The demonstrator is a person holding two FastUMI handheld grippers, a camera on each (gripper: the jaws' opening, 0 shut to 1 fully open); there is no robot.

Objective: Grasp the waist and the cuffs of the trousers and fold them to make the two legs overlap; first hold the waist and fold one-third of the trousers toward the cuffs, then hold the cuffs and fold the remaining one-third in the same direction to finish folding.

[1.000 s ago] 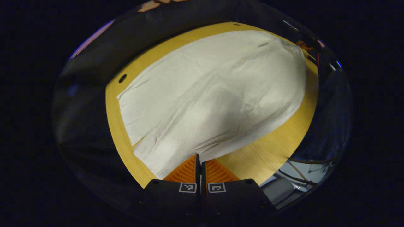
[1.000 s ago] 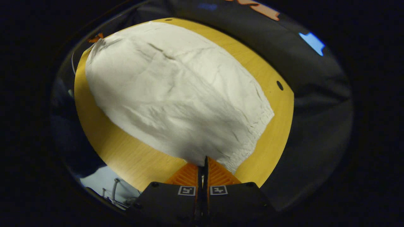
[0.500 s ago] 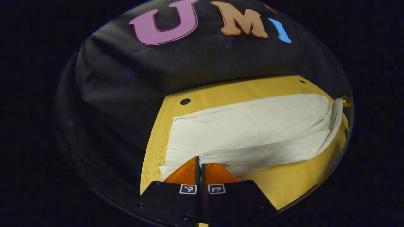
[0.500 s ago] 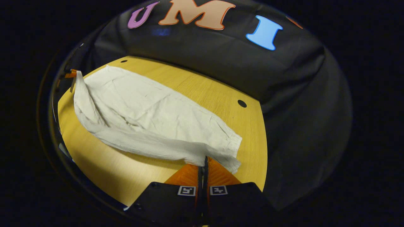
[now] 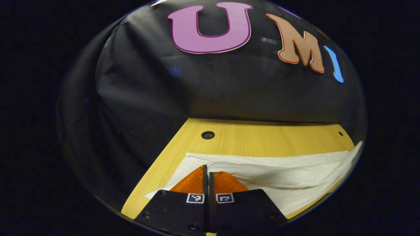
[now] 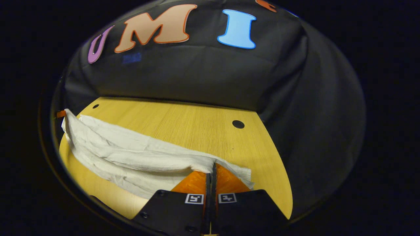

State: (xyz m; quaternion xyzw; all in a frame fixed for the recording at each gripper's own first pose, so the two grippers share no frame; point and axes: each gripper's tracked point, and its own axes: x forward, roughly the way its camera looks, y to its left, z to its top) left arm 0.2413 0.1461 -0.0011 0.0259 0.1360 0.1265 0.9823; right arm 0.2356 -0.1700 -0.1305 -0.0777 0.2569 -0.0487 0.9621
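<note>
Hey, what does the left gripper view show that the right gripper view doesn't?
Left gripper view: the left claw shut on the trousers at their straight cuff end, fabric running off to the right.
Right gripper view: the right claw shut on the rumpled waist end, fabric running off to the left.
Both: the white trousers with one long edge lifted over the wooden table, and the black cloth wall behind.

Right claw (image 6: pixel 211 168), fingers pressed together on the edge of the white trousers (image 6: pixel 131 157), which stretch leftward from it across the wooden bench (image 6: pixel 197 124).
</note>
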